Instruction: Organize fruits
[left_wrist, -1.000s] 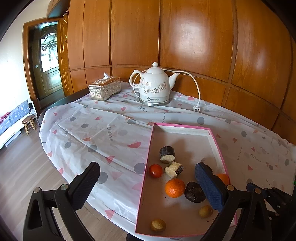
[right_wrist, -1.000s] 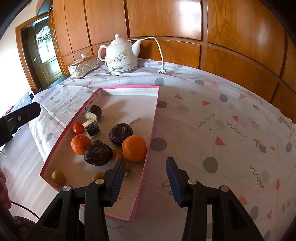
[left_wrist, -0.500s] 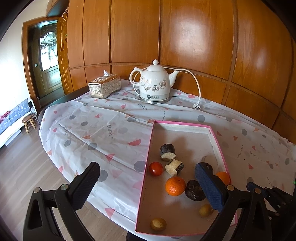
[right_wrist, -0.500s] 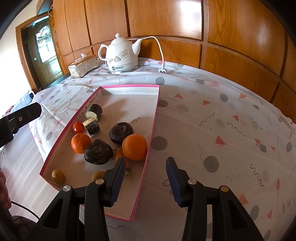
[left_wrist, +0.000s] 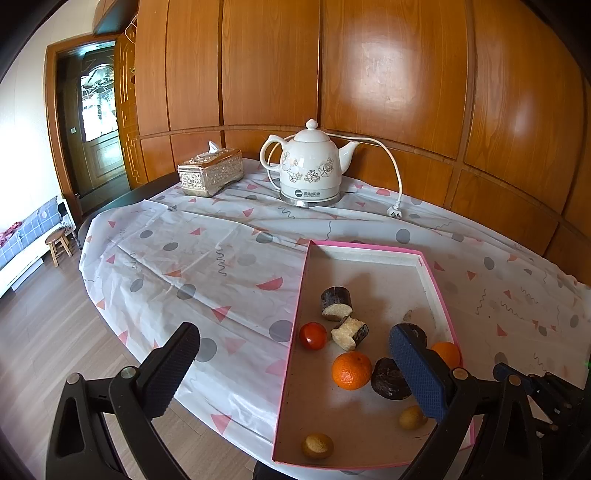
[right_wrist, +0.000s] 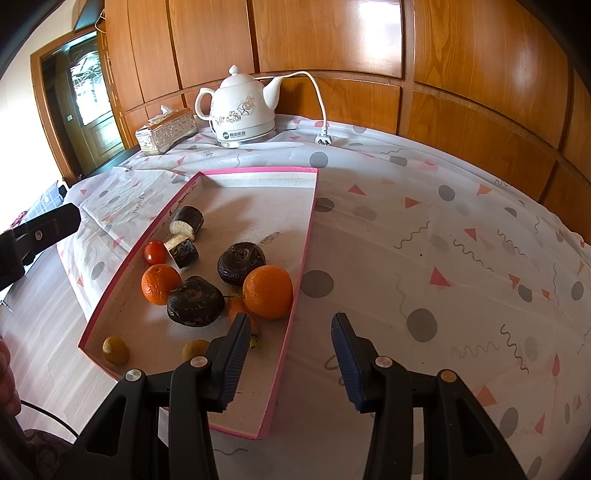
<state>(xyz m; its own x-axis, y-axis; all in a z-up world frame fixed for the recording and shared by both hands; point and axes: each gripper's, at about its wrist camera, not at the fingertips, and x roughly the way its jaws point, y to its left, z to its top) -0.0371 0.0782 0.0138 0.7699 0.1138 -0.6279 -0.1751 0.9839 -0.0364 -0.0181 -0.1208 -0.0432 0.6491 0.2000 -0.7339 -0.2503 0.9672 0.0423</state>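
Table (left_wrist: 192, 258): oval, under a slick patterned cloth; a pull on the cloth could shift everything on it. Pink-rimmed tray (right_wrist: 310, 229): near corner juts past the table's front edge, so a downward nudge might tip it off. Larger orange (right_wrist: 267, 291): against the tray's right rim, liable to roll if clipped. Smaller orange (right_wrist: 159, 283), two dark round fruits, cut pieces, tomato (right_wrist: 154, 252), two small tan fruits: loose mid-tray and toward its near edge. Right gripper (right_wrist: 290, 354): fingers partly spread, empty, straddling the tray's right rim. Left gripper (left_wrist: 295, 373): fingers spread wide, empty, over the tray's left rim.
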